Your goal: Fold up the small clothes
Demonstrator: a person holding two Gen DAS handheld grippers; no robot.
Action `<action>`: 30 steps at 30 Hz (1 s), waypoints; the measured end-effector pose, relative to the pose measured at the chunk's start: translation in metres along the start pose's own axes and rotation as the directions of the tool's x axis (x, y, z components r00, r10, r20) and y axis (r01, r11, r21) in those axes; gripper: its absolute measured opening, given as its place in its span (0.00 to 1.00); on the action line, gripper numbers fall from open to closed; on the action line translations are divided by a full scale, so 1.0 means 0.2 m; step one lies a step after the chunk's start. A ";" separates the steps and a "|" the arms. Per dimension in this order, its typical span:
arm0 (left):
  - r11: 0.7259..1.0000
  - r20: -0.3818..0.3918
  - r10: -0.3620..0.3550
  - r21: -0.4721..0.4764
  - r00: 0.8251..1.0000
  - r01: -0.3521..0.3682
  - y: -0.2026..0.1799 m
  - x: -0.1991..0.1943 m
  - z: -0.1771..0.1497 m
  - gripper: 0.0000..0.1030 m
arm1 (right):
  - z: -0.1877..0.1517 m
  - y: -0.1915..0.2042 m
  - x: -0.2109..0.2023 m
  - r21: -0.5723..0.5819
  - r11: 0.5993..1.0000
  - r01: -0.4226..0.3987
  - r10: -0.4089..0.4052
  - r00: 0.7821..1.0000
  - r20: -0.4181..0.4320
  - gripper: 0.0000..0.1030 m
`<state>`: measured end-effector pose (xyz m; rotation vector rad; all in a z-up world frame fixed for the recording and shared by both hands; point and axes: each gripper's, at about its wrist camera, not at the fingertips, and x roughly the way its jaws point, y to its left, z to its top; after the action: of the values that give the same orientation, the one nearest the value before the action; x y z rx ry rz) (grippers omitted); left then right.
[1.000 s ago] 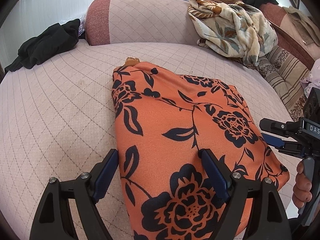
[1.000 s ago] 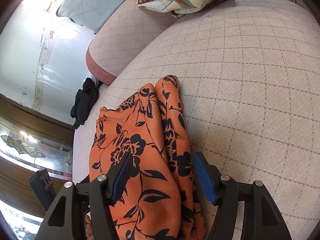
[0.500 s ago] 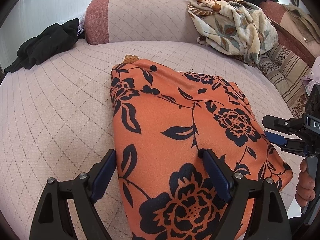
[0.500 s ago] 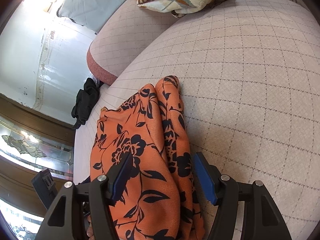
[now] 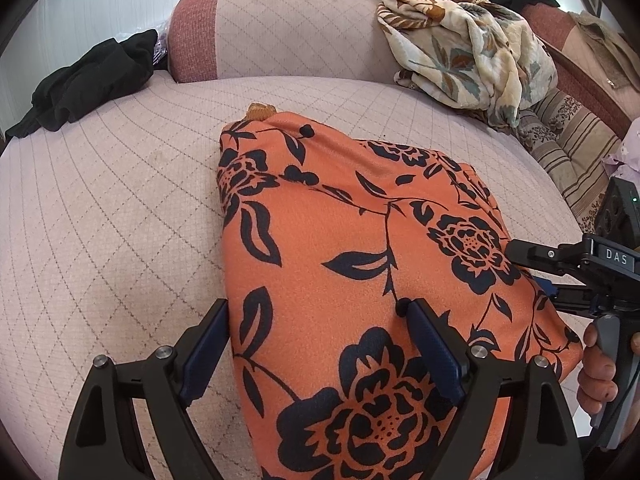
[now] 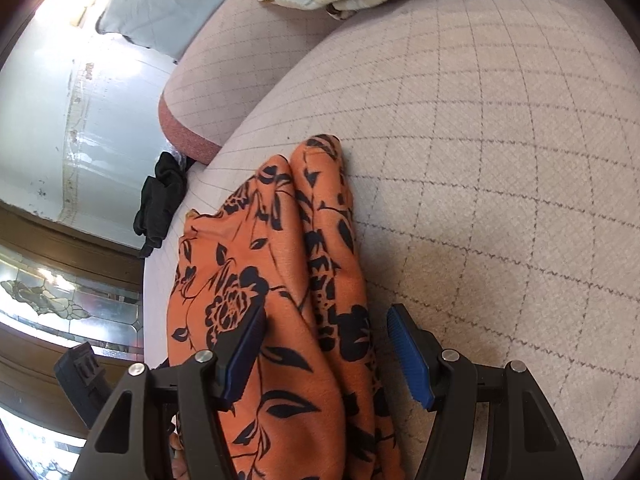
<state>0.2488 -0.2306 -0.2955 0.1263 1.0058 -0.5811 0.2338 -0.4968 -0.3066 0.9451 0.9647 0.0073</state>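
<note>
Pale pink quilted mattress (image 5: 100, 240), diamond-stitched, with matching bolster (image 5: 288, 32) at its far edge.
Lying on it: folded orange cloth with black floral print (image 5: 352, 264), centre; crumpled black garment (image 5: 88, 80), far left corner; cream leaf-patterned fleece blanket (image 5: 468, 56), far right.

You have a matt orange floral cloth garment (image 5: 360, 280) on a quilted, woven-looking bed cover (image 5: 100, 240), and your matt black plastic fingers (image 5: 208, 344) carry ribbed blue pads (image 6: 408, 356).
</note>
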 end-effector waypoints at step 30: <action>0.965 -0.014 -0.189 -0.185 0.982 0.183 0.15 -0.03 0.00 0.41 | -0.12 0.38 0.11 -0.264 0.963 0.060 -0.041 0.996 0.076 0.39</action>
<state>0.2611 -0.2035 -0.2953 -0.1242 1.1044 -0.6558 0.2603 -0.4247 -0.2750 0.6688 0.8971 0.0594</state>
